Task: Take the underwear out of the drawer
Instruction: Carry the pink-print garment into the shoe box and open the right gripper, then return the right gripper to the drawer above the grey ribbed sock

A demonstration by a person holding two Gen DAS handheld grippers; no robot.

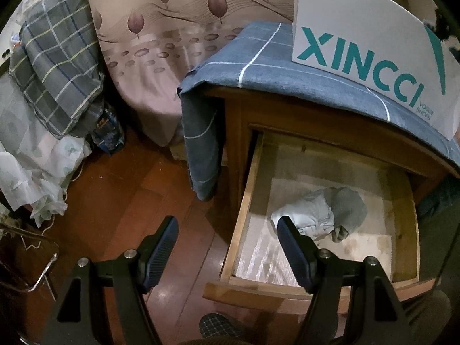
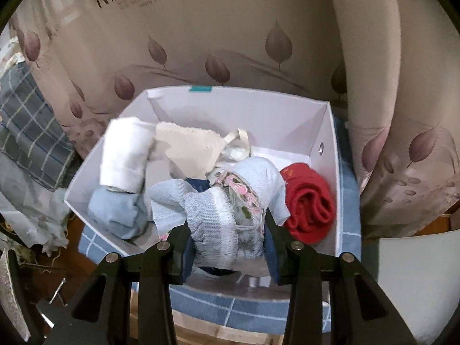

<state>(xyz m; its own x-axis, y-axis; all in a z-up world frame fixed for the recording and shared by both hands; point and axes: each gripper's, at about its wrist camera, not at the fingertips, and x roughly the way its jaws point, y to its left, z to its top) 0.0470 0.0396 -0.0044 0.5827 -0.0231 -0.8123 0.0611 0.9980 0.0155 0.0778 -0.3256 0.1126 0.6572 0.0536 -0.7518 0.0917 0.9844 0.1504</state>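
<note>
In the left wrist view the wooden drawer [image 1: 244,201] is pulled open, with a pale blue and grey bundle of underwear [image 1: 322,214] lying inside on its liner. My left gripper [image 1: 227,222] is open and empty, hovering above the drawer's left wall. In the right wrist view my right gripper [image 2: 227,224] is shut on a pale blue knitted piece of underwear [image 2: 227,230] and holds it over the white box [image 2: 327,132]. The box holds several garments, among them a red one [image 2: 310,204] and a white roll [image 2: 123,155].
The white XINCCI box [image 1: 359,28] stands on the nightstand's blue checked cloth [image 1: 273,54]. A leaf-patterned curtain [image 1: 161,28] hangs behind. A plaid pillow [image 1: 57,66] and bedding lie at left. The wooden floor [image 1: 129,201] is left of the drawer. A slippered foot [image 1: 218,326] is below.
</note>
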